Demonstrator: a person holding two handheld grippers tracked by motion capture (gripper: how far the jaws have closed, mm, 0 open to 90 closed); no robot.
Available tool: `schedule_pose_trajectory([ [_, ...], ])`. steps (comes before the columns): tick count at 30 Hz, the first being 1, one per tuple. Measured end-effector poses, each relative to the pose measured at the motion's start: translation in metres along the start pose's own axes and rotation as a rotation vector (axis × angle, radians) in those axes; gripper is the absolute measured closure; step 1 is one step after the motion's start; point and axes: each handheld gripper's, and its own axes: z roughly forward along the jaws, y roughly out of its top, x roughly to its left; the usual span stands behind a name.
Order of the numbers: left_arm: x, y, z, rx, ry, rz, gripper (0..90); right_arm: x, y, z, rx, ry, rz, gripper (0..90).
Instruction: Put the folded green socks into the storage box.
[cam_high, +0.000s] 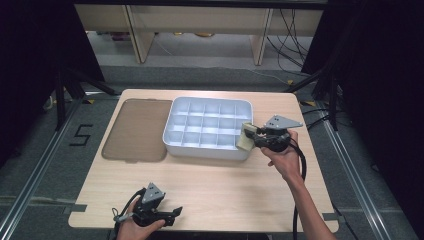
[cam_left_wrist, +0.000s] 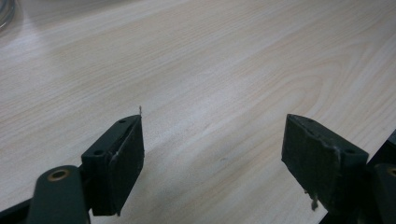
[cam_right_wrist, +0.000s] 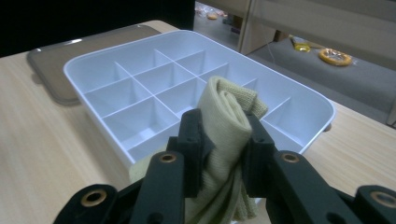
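Right gripper (cam_high: 250, 136): hovering at the tray's (cam_high: 175, 107) near right corner, jaws pressing in on a folded cloth (cam_high: 245, 136), one pad on each side. Cloth (cam_right_wrist: 224, 140): pale yellow-green knit, folded into a thick bundle; in the right gripper view its long axis is running along the jaws, folded end pointing ahead over the tray (cam_right_wrist: 74, 70), loose end hanging down by the gripper (cam_right_wrist: 222, 161) body.

Tray: white, divided into square compartments, sitting mid-table (cam_high: 210, 180).

Lid (cam_high: 136, 130): brownish, translucent, lying flat just left of the tray.

Left gripper (cam_high: 176, 212): resting near the table's front edge, well apart from the tray; its jaws are standing wide apart over bare wood, gripping nothing (cam_left_wrist: 212, 154).
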Motion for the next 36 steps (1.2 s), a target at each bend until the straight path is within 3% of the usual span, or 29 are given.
schedule_pose_trajectory([
  [1,0.0,0.0,0.0,0.0,0.0,0.0,20.7,-0.001,0.0,0.002,0.005,-0.007,0.003,73.6],
  [2,-0.003,0.0,0.002,-0.034,-0.003,-0.039,20.7,-0.001,0.0,0.005,-0.013,-0.021,0.003,73.6],
  [6,-0.003,0.0,0.001,-0.04,-0.017,-0.05,20.7,-0.005,0.002,0.012,-0.009,-0.018,0.019,73.5],
  [7,-0.005,0.0,0.002,-0.042,-0.02,-0.055,20.7,-0.008,0.003,0.014,-0.007,-0.016,-0.008,73.5],
  [11,-0.004,0.0,0.001,-0.032,-0.019,-0.041,20.7,-0.007,0.003,0.022,0.013,-0.043,-0.01,73.5],
  [14,-0.002,0.0,0.0,-0.041,-0.009,-0.041,20.7,-0.011,0.002,0.028,0.012,-0.073,-0.063,73.4],
  [17,-0.003,0.0,0.001,-0.05,-0.007,-0.054,20.7,-0.013,0.0,0.031,0.037,-0.083,-0.072,73.3],
  [19,-0.002,0.0,0.0,-0.039,-0.005,-0.04,20.7,-0.013,-0.001,0.036,0.042,-0.091,-0.082,73.3],
  [29,-0.002,0.0,0.0,-0.035,-0.008,-0.037,20.7,-0.013,-0.007,0.045,0.089,-0.102,-0.103,73.2],
  [31,-0.003,0.0,0.001,-0.047,-0.004,-0.054,20.7,-0.013,-0.008,0.047,0.098,-0.108,-0.11,73.1],
  [32,-0.002,0.0,0.0,-0.036,-0.003,-0.038,20.7,-0.012,-0.01,0.048,0.107,-0.105,-0.117,73.0],
  [36,-0.003,0.0,0.001,-0.038,-0.002,-0.04,20.7,-0.011,-0.012,0.052,0.116,-0.108,-0.13,72.8],
])
